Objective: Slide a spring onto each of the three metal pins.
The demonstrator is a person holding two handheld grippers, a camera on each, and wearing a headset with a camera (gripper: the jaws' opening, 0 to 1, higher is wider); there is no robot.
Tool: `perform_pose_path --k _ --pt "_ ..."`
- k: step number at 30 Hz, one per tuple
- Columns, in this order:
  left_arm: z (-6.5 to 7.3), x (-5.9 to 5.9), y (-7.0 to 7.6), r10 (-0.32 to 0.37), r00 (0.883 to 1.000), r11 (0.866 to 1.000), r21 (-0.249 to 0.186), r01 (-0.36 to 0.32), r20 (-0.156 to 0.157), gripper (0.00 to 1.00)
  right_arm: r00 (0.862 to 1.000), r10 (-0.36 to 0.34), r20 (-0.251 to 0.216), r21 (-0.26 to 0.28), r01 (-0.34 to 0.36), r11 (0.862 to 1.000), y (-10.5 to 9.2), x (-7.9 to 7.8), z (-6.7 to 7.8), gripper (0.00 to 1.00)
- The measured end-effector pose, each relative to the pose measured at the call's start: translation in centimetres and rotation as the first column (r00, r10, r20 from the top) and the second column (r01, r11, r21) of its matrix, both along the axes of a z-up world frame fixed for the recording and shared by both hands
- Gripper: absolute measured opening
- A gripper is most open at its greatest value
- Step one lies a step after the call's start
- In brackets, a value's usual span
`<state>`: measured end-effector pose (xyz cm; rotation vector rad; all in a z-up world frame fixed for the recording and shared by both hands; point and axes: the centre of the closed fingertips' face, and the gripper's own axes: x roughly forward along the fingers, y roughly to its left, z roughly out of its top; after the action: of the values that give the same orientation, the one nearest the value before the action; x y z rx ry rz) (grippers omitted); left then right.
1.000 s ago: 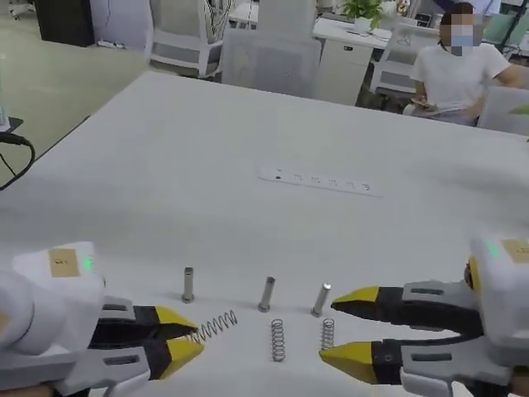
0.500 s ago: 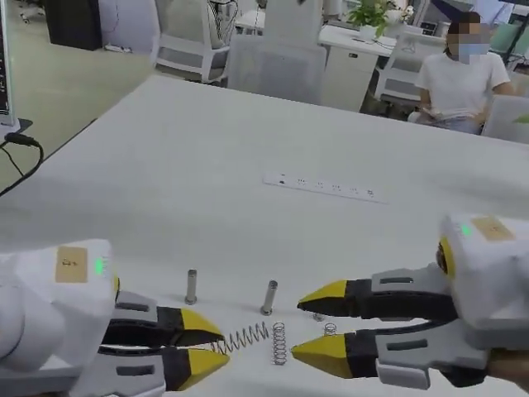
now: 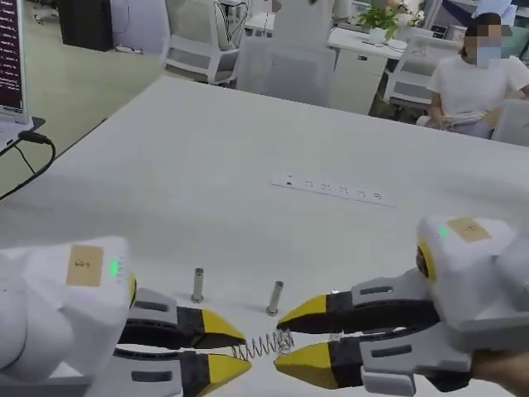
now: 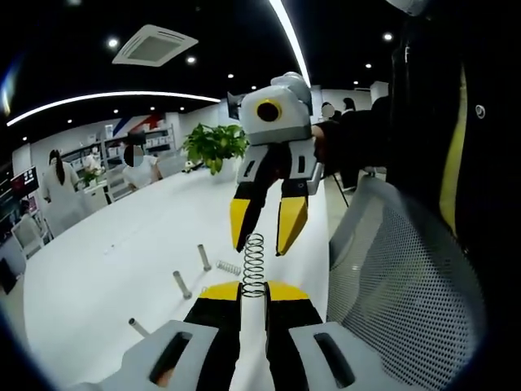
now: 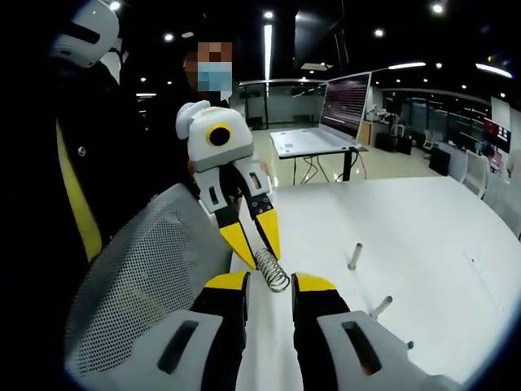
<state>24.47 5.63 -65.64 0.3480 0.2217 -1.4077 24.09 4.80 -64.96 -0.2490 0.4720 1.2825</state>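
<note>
My left gripper [image 3: 241,354] at the lower left is shut on one end of a coil spring [image 3: 263,344], which sticks out toward the right. My right gripper [image 3: 286,339] is open, its yellow jaws on either side of the spring's free end. In the left gripper view the spring [image 4: 254,265] rises from my left gripper [image 4: 253,291], facing the right gripper [image 4: 269,232]. The right gripper view shows the spring [image 5: 271,270] between my right gripper's [image 5: 275,284] tips. Two metal pins [image 3: 198,285] [image 3: 274,298] stand upright behind the tips; a third pin [image 3: 335,292] peeks over the right gripper. Another spring [image 4: 228,267] lies by the pins.
A white power strip [image 3: 331,188] lies mid-table. An open laptop [image 3: 11,62] and a black cable [image 3: 33,157] are at the left edge. A seated person [image 3: 475,83] and office chairs are beyond the far edge. A mesh chair [image 4: 391,269] is beside the table.
The right gripper has moved left to the held spring's free end, covering the springs on the table. The left gripper has carried its spring to the right.
</note>
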Motion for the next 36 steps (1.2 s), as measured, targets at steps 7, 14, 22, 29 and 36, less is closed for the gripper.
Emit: perform_pose_path --k 7,14,22,29,36 --pt "0.5 -0.5 -0.7 -0.027 1.000 1.000 -0.014 0.027 0.011 0.03 1.000 0.015 -0.015 0.014 -0.014 1.000 0.2 -0.3 0.1 0.16" --pt "0.9 -0.9 -1.4 -0.042 0.999 0.999 -0.022 0.042 0.021 0.03 0.999 0.020 -0.036 0.028 -0.019 0.999 0.0 -0.6 0.1 0.15" --pt "1.3 -1.1 -2.4 -0.045 0.999 0.999 -0.029 0.046 0.028 0.03 0.999 0.014 -0.040 0.049 -0.012 0.999 -0.7 -0.7 0.3 0.11" --pt "1.9 -1.5 -2.9 -0.033 0.998 0.999 -0.005 0.033 0.059 0.03 0.999 0.028 -0.044 0.063 -0.025 0.998 -1.0 -1.1 1.0 0.10" --pt "2.2 -1.3 -2.5 0.015 0.998 1.000 0.019 -0.016 0.058 0.03 0.996 0.061 -0.069 0.067 -0.057 0.996 -0.6 -1.1 1.3 0.09"
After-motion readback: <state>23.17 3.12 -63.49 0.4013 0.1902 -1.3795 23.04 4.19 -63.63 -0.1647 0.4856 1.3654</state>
